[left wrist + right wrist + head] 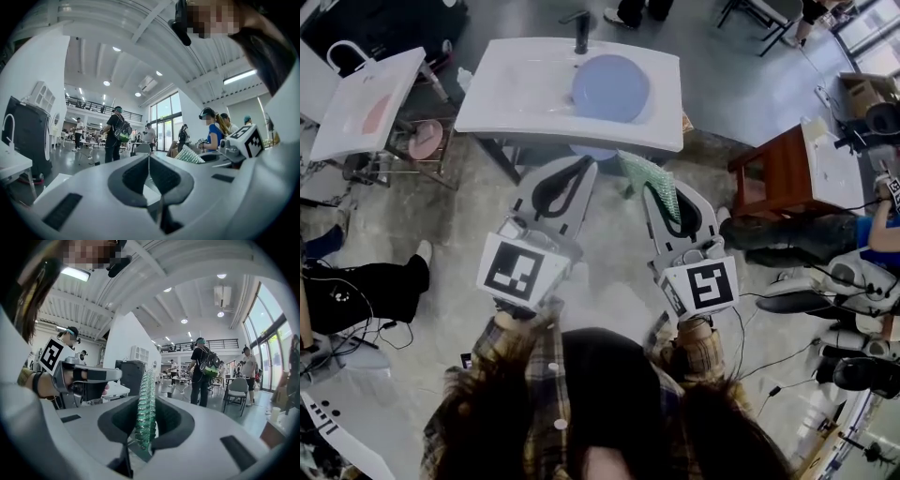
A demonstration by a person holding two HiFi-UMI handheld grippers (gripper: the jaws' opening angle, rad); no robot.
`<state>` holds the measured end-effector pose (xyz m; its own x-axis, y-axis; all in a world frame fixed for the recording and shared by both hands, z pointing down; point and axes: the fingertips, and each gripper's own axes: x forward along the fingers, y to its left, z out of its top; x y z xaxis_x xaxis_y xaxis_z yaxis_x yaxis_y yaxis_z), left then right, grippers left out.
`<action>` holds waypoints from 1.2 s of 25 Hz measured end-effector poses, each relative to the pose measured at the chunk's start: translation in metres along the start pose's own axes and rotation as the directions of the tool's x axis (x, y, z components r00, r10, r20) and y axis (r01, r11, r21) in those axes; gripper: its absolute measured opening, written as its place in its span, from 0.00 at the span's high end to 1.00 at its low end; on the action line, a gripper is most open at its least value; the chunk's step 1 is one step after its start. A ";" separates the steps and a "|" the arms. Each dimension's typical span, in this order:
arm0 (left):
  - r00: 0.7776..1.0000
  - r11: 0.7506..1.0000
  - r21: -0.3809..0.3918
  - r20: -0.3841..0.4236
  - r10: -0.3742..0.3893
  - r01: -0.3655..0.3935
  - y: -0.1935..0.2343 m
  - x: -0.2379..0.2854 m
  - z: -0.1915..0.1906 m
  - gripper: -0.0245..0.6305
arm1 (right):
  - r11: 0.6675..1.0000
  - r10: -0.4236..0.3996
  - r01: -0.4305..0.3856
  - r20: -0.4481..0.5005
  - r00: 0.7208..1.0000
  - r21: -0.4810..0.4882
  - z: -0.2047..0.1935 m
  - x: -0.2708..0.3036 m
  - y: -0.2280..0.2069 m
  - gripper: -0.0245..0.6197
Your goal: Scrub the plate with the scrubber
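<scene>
Dark hair (pixel 609 403) and plaid sleeves (pixel 520 347) fill the bottom of head view. Both grippers are held out in front, short of the near edge of the white sink (pixel 506 103).

Left gripper (pixel 584 164): jaws pressed together, nothing between them; in its own view the pads meet in a thin line. It aims at the sink's near edge, around mid-width.

Plate (pixel 610 87): pale blue, round, lying flat in the basin, right of the sink's centre, just in front of the faucet (pixel 581 28) at the back edge. Nothing touches it.

Right gripper (pixel 651 186): clamped on the scrubber (pixel 637 171), a green knobbly pad held edge-on between the pads. Its long axis runs forward along the jaws and it sticks out past the tips toward the right part of the sink's near edge.

Key relation: the plate lies straight ahead, over the near edge, a little left of the scrubber tip and a little right of the left jaws. The scrubber tip looks like the nearest thing to it. Both gripper views look out level across the room and show no plate, so the jaws point forward rather than down into the basin. Judgement: the right gripper needs to go forward and tip down so the scrubber's broad face, not its edge, meets the plate. The left is free to steady the rim.
</scene>
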<state>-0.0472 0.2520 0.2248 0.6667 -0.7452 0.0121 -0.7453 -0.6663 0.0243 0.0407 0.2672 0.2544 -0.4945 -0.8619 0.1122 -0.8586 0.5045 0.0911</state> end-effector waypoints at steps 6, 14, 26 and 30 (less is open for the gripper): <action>1.000 1.000 -0.024 -0.013 -0.005 0.005 0.022 0.024 -0.008 0.93 | 1.000 -0.022 0.023 -0.040 0.999 0.018 -0.012 0.023 -0.021 0.82; 0.999 0.999 -0.011 -0.002 0.037 -0.037 0.056 0.083 -0.017 0.93 | 1.000 0.000 0.000 -0.035 0.999 0.013 -0.022 0.077 -0.075 0.82; 0.991 0.991 0.006 -0.001 0.135 -0.135 0.125 0.231 0.007 0.93 | 0.989 0.148 -0.148 -0.042 0.988 0.006 -0.005 0.199 -0.183 0.82; 0.988 0.988 0.012 -0.006 0.154 -0.154 0.133 0.268 0.017 0.93 | 0.981 0.193 -0.192 -0.035 0.981 0.013 0.005 0.222 -0.215 0.82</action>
<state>0.0317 -0.0369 0.2140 0.5442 -0.8387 0.0217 -0.8390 -0.5441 0.0099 0.1143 -0.0330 0.2545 -0.6457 -0.7461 0.1624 -0.7490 0.6602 0.0552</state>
